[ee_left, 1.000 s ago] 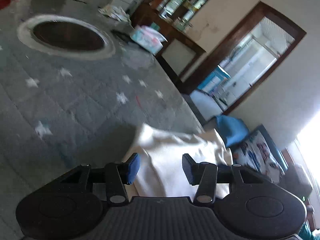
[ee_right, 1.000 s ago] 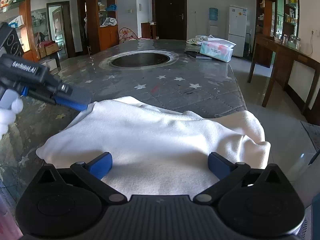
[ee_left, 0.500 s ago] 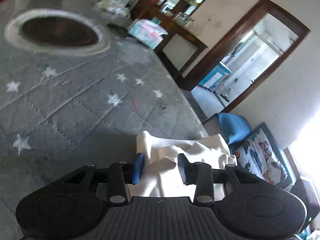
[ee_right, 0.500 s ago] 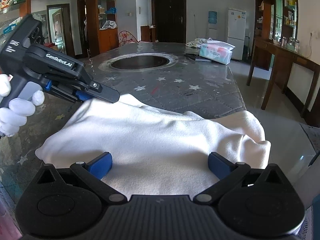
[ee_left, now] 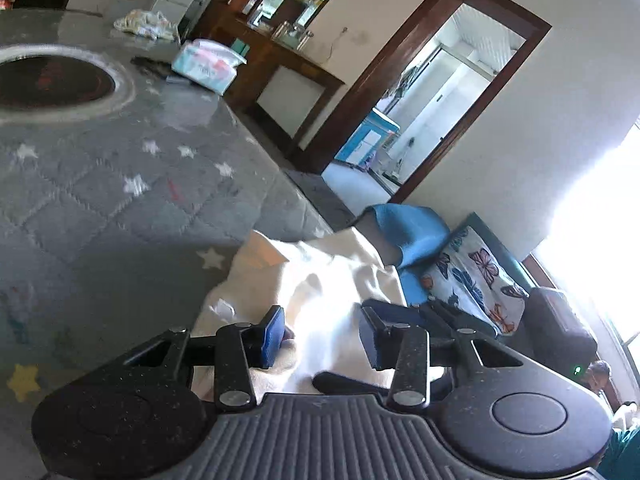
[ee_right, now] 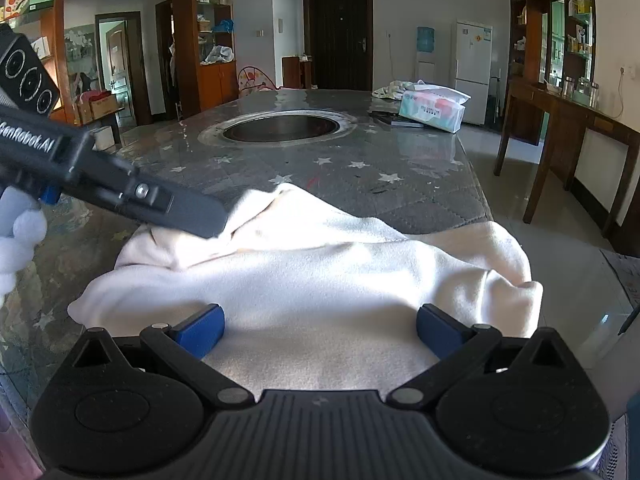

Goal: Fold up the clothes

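Lying mid-frame on the starry table (ee_right: 420, 196), the cream cloth (ee_right: 320, 280). Left gripper (ee_left: 322, 330) half open, fingers astride a fold (not pinched). Right gripper (ee_right: 318, 330) wide open, empty, over cloth's near edge.

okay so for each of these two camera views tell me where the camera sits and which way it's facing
Left wrist: sits on the left tongs, tilted, looking across the white cloth and table toward a doorway; only its own blue fingers show.
Right wrist: sits on the right tongs, looking level down the table toward a dark door; the left tongs and a gloved hand show at left.
Shared: the cloth, the table's round inset and the tissue pack.
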A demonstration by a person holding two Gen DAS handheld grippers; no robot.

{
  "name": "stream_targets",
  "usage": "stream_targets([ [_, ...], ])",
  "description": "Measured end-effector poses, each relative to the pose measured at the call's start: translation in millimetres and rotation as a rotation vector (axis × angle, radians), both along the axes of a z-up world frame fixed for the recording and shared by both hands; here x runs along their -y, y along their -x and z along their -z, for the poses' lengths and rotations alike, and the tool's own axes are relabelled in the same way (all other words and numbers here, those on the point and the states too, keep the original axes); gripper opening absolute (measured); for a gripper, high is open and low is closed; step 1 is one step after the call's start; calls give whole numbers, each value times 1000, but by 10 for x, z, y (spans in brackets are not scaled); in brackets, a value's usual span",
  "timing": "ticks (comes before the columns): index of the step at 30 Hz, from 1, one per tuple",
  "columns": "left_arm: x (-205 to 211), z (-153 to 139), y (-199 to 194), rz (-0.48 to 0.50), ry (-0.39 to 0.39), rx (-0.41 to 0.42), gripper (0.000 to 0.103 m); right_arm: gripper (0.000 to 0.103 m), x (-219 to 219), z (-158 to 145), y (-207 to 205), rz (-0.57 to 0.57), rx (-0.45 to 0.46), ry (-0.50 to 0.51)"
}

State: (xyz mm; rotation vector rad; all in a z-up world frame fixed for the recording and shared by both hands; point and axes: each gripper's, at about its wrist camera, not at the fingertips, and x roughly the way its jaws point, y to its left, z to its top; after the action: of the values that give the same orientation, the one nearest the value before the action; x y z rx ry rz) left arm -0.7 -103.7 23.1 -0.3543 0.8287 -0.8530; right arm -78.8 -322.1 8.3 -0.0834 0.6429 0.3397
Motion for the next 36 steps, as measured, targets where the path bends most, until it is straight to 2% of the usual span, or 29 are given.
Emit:
stream_targets([
  [8,-161,142,-130,-64,99,-128,44,103,-2,14,-14,1,3,1],
  [12,-259,269,-210,-110,193,-242,44,103,-11,3,-10,3,-1,5],
  [16,-301,299,-232,-113,220,-270,43,98,69,-96,-18,18,-9,-52],
  [22,-218,239,-135,-81,155,-160,43,75,144,-396,-90,-39,25,-114],
  [23,-194,227,-104,-73,138,-131,43,68,155,-455,-137,-56,26,-128],
  [25,-173,215,-63,-65,120,-98,43,59,179,-569,-261,-88,18,-162],
  [27,-151,203,-23,-56,101,-65,43,47,164,-661,-398,-137,-15,-196],
  [31,-87,176,55,-43,60,-5,43,39,-99,-724,-671,-283,-98,-152],
  [36,-7,143,152,-26,9,71,45,33,-436,-577,-991,-390,-209,-67],
])
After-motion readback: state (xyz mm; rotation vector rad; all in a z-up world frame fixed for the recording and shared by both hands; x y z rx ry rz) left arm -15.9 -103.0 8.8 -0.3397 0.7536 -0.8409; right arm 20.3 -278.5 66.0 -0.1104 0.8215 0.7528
